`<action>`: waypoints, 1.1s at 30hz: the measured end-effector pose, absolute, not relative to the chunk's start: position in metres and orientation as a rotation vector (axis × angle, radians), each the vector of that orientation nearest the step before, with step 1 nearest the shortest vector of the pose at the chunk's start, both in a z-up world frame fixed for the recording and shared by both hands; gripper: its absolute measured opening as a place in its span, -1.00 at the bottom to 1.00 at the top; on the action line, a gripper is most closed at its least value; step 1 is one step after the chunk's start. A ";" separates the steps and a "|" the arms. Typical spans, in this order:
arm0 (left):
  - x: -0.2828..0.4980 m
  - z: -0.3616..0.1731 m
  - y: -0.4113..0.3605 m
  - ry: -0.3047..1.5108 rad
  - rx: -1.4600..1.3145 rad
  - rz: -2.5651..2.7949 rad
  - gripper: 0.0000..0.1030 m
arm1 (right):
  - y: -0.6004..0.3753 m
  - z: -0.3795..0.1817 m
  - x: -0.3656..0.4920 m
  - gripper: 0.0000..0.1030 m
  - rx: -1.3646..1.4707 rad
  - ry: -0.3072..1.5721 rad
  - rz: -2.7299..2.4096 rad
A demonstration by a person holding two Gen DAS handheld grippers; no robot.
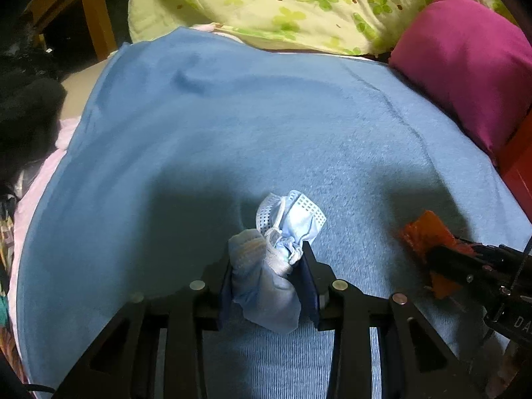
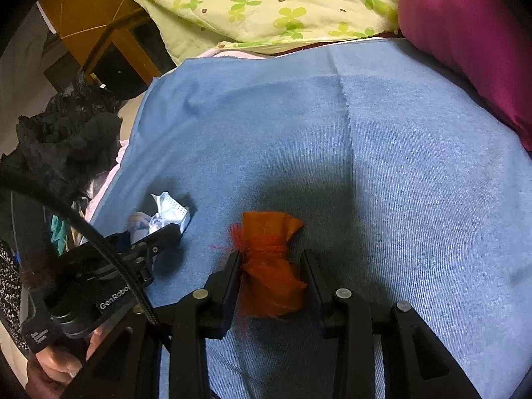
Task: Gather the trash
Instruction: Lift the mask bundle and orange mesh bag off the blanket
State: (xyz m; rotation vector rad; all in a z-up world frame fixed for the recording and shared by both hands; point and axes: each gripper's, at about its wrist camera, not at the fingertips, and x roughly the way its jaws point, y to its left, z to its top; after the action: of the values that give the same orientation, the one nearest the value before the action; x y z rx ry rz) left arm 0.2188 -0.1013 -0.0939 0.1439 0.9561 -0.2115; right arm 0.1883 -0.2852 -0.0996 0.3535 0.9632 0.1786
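- A soft blue blanket (image 1: pixel 266 126) with a fine ribbed, towel-like weave covers the whole working surface; shadows of the two tools fall across its near half.
- The left gripper (image 1: pixel 266 266) — black, with flat dark pads — is clenched on a crumpled face mask (image 1: pixel 266 266). The mask is thin pale-blue pleated fabric, bunched into a lumpy wad; a white perforated strip and a loop of elastic stick out above the pads.
- The right gripper (image 2: pixel 271 276), of the same black build, is clamped on a scrap of orange netting (image 2: pixel 269 266). The netting is a coarse mesh gathered at the middle like a bow, with frayed red-orange threads spraying out on its left side.
- Both pieces of trash sit just over the blanket near its front edge, side by side but apart, the mask to the left of the netting.
- At the far edge lies a quilted pale-yellow cover (image 1: pixel 282 3) printed with green clover leaves.
- A plump magenta pillow (image 1: pixel 465 66) of smooth cloth rests at the right.
- A heap of crinkled black material (image 2: pixel 63 146) sits off the blanket's left edge.
- A person's hand (image 2: pixel 56 362) grips the left tool's handle, seen in the right wrist view.
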 end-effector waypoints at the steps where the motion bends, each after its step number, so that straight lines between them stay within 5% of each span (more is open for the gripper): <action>1: 0.217 -0.094 -0.101 0.960 0.141 -0.207 -0.27 | -0.285 -0.099 0.188 -0.26 0.356 0.968 0.181; 33: 0.133 -0.079 -0.114 0.910 0.199 -0.176 -0.27 | -0.275 -0.083 0.095 -0.26 0.422 0.916 0.210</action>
State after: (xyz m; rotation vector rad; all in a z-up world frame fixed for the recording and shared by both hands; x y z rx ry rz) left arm 0.1334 -0.1141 -0.0787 0.1989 0.9101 -0.1758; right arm 0.0947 -0.2749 -0.0833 0.4217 0.9165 0.2097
